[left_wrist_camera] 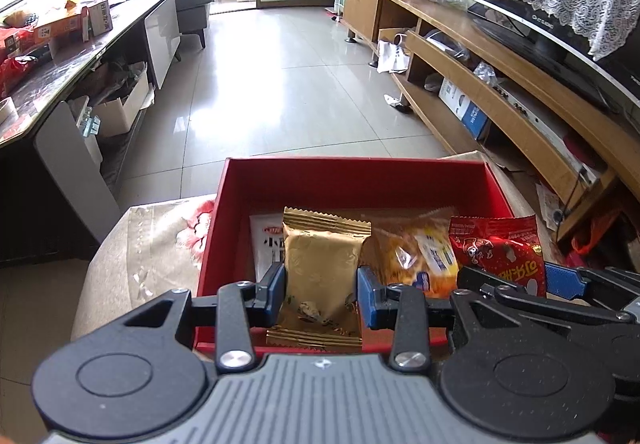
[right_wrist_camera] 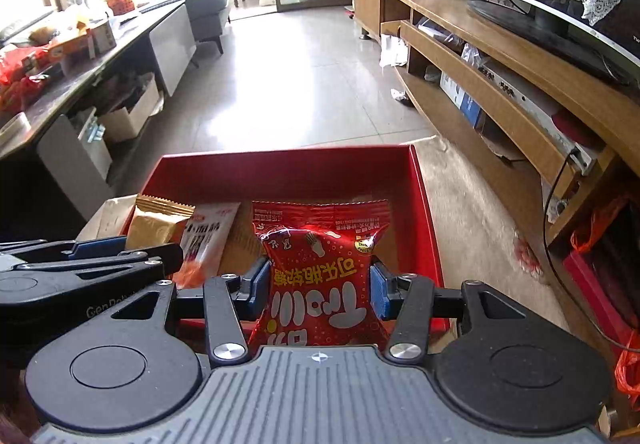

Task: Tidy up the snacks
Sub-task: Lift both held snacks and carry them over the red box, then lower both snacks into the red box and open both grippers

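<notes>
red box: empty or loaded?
Loaded, partly. The red box holds a white packet and an orange packet; its far end shows bare floor.

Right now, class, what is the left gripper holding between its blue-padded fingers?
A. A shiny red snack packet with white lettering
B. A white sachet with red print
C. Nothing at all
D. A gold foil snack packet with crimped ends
D: in the left wrist view the left gripper has its blue pads pressed against both sides of the gold foil snack packet, over the red cardboard box.
</notes>
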Demonstrator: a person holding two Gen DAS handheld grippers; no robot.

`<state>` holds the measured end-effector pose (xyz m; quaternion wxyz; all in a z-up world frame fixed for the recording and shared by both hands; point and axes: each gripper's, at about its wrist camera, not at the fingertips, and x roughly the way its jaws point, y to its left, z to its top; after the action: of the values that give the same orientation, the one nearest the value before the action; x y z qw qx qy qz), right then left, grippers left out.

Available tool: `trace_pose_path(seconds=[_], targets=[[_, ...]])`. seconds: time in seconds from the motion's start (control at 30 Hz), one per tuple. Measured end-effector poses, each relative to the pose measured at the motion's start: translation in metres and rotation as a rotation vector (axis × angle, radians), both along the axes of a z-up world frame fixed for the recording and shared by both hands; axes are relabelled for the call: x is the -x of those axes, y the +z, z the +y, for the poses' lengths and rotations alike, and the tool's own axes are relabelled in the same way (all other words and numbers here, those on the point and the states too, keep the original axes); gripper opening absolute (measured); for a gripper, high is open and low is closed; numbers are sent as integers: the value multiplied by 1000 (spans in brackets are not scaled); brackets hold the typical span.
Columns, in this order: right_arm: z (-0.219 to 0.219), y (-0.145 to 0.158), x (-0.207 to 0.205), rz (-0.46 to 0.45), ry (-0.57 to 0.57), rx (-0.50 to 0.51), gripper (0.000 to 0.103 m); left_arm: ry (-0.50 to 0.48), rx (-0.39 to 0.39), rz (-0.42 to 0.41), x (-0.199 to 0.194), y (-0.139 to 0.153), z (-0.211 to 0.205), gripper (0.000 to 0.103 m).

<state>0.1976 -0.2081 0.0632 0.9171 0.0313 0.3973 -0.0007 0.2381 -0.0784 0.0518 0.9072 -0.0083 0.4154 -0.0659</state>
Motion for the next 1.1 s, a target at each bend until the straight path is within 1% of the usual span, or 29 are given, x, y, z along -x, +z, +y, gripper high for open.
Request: trace_pose_path(seconds=[0.43,0.6,0.83,1.1], targets=[[-3,-22,-36,35,9,25,57,29,-10,54,-35,-27,-7,32],[-1,-34,-42,61,11,33,57,40,-16,87,-42,-39,-9,32],[1,-45,-50,84,15,44,57,47,-38,107,-49,-53,-10,32],[7,-52,-54,89,27,93,58,48,-52,127,-52,-65,-10,32]])
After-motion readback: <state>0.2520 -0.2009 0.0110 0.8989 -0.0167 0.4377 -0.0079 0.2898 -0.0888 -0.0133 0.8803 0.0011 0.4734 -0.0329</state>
